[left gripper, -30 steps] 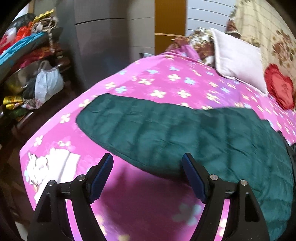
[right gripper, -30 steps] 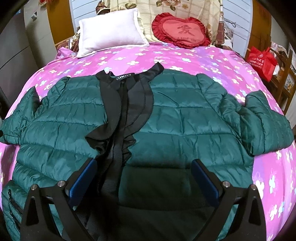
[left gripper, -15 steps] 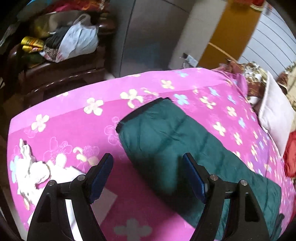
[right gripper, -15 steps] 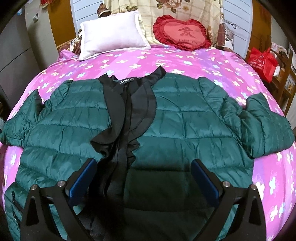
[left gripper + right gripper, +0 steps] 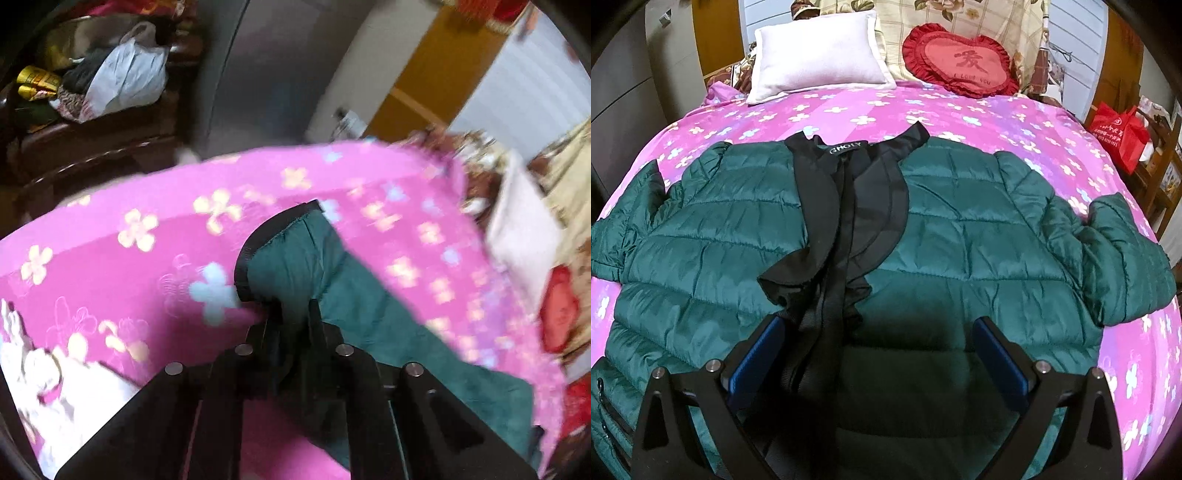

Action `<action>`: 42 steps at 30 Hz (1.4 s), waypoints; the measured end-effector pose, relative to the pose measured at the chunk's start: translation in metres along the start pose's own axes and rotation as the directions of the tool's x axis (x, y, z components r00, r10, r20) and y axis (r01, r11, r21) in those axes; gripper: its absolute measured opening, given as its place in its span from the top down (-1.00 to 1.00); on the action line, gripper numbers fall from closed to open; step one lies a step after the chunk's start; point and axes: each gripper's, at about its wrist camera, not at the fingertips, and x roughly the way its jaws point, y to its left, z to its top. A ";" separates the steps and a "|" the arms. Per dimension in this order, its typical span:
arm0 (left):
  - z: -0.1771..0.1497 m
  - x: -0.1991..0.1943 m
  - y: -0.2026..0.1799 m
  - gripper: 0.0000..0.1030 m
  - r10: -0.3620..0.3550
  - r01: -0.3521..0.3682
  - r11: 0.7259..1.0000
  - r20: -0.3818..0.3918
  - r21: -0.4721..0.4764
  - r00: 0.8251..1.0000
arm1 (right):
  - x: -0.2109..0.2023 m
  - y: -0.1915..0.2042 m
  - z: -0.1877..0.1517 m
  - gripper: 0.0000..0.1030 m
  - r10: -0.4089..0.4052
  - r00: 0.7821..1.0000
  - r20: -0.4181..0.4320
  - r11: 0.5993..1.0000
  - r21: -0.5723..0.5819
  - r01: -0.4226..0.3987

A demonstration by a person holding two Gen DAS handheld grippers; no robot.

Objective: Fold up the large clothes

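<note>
A dark green quilted jacket [image 5: 960, 236] with a black lining and collar lies spread face up on the pink flowered bed [image 5: 997, 122]. My right gripper [image 5: 879, 354] is open and hovers over the jacket's lower middle, next to the black zipper strip. My left gripper [image 5: 293, 314] is shut on the jacket's left sleeve [image 5: 295, 254] just behind its black cuff [image 5: 245, 254], and the sleeve end is raised off the bed. The right sleeve [image 5: 1123, 251] lies bent at the bed's right side.
A white pillow [image 5: 820, 55] and a red heart cushion [image 5: 960, 62] lie at the head of the bed. A red bag [image 5: 1119, 136] stands on a shelf at the right. A dark chair with bags [image 5: 110, 85] and a grey wardrobe stand past the left edge.
My left gripper has moved to the sleeve end and shut on it, lifting the cuff. My right gripper has drifted slightly back and stays open.
</note>
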 end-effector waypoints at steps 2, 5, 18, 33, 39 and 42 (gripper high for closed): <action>-0.005 -0.031 -0.025 1.00 -0.057 0.053 0.996 0.048 0.076 0.997 | -0.001 0.000 0.000 -1.00 -0.004 1.000 0.004 1.000 -0.002 0.004; -0.019 -0.078 -0.069 1.00 -0.183 0.167 0.967 0.068 0.191 0.981 | -0.004 -0.003 0.000 -1.00 -0.011 1.000 0.014 1.000 -0.003 0.011; -0.190 -0.134 -0.260 1.00 -0.390 0.464 0.731 -0.251 0.501 0.886 | -0.029 -0.039 -0.011 -1.00 -0.006 0.999 0.047 0.999 0.047 0.003; -0.314 -0.116 -0.299 0.20 -0.366 0.660 0.572 -0.568 0.487 0.737 | -0.027 -0.092 -0.022 -0.99 0.030 0.999 0.033 0.989 0.147 -0.034; -0.282 -0.167 -0.258 0.19 -0.377 0.625 0.528 -0.501 0.574 0.779 | -0.037 -0.077 -0.003 -1.00 0.160 0.983 0.087 0.973 0.156 -0.172; -0.255 -0.177 -0.227 0.19 -0.363 0.516 0.582 -0.367 0.629 0.856 | -0.036 -0.053 0.013 -1.00 0.261 0.960 0.097 0.954 0.123 -0.272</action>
